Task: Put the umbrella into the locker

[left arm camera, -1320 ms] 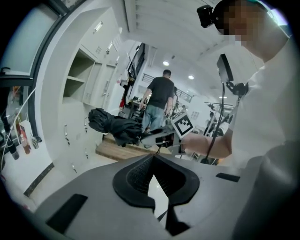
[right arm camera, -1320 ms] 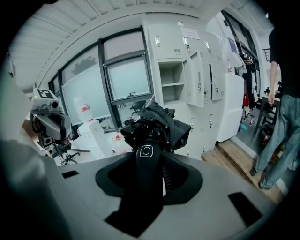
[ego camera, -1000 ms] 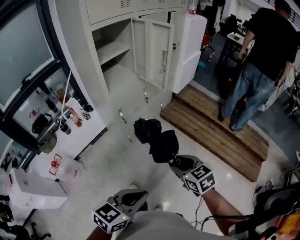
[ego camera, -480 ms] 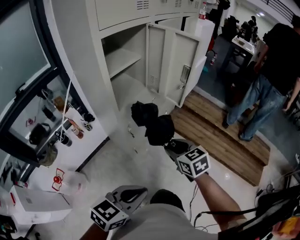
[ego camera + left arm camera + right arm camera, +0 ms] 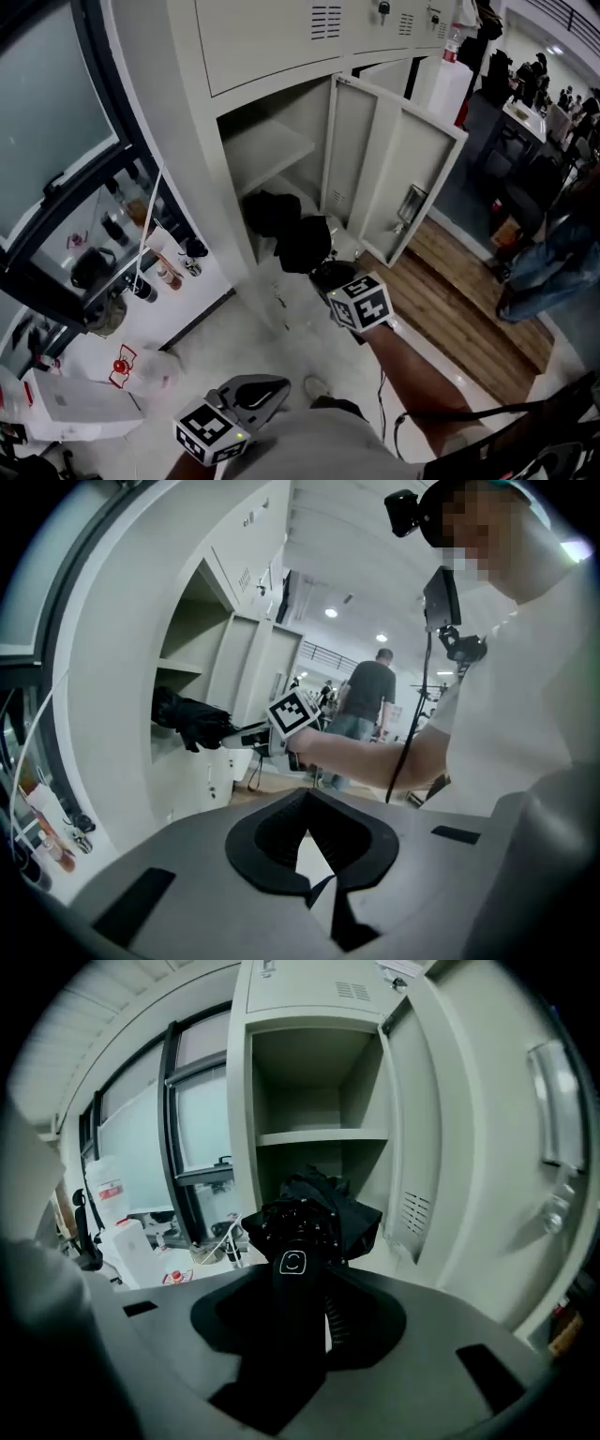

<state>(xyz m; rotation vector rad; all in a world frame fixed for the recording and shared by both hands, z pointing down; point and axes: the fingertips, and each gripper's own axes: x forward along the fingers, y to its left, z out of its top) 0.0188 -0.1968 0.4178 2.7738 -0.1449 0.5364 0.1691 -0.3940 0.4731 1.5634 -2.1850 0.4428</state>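
The right claw (image 5: 302,1309), clamped on the handle, aims the folded umbrella (image 5: 317,1215) lengthwise straight ahead into the open locker (image 5: 309,1101).

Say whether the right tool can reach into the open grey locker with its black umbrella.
Probably yes: the locker's door stands swung aside, and the space under the shelf looks bare ahead of the black umbrella.

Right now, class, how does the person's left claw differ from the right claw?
The right claw is clamped on the handle of the folded black fabric umbrella; the left claw is closed on nothing. The right claw reaches out to the open pale grey metal locker, with the umbrella at its opening; the left claw hangs low near the person's body. Both carry a black-and-white marker cube.
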